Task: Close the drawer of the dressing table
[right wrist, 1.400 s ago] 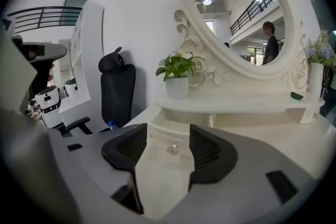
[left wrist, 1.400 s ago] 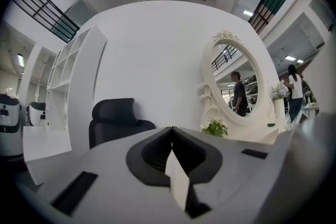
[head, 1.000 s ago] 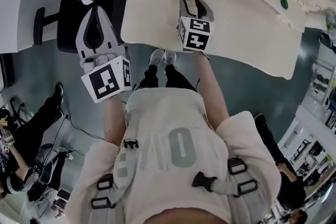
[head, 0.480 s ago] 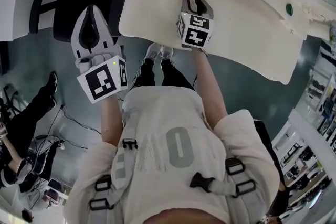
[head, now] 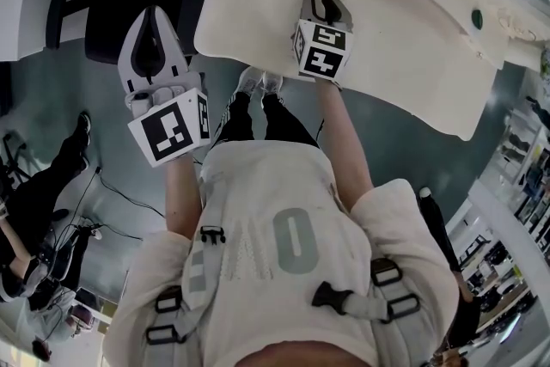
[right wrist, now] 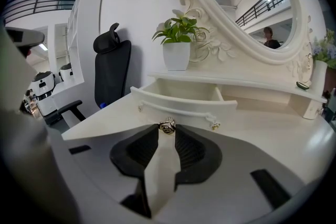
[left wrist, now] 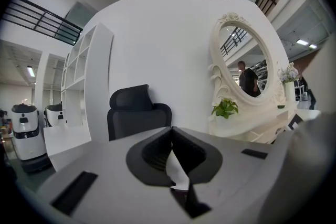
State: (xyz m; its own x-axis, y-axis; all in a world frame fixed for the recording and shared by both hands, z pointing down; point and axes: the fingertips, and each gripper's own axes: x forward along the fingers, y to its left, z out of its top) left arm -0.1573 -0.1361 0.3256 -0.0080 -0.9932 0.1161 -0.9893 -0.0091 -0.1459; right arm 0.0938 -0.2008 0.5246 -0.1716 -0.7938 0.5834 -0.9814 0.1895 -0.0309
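The drawer [right wrist: 184, 106], glossy cream with a curved front and a thin rail handle, stands pulled out on the smooth cream worktop [right wrist: 97, 120], below the oval mirror [right wrist: 247, 2]. On the right gripper [right wrist: 167, 132], the black ribbed jaws are drawn together, tips at the small round metal knob [right wrist: 167, 125] on the drawer front; contact cannot be confirmed. The left gripper [left wrist: 171, 131] has its jaws closed on nothing, off the worktop, facing a black high-backed chair [left wrist: 137, 113].
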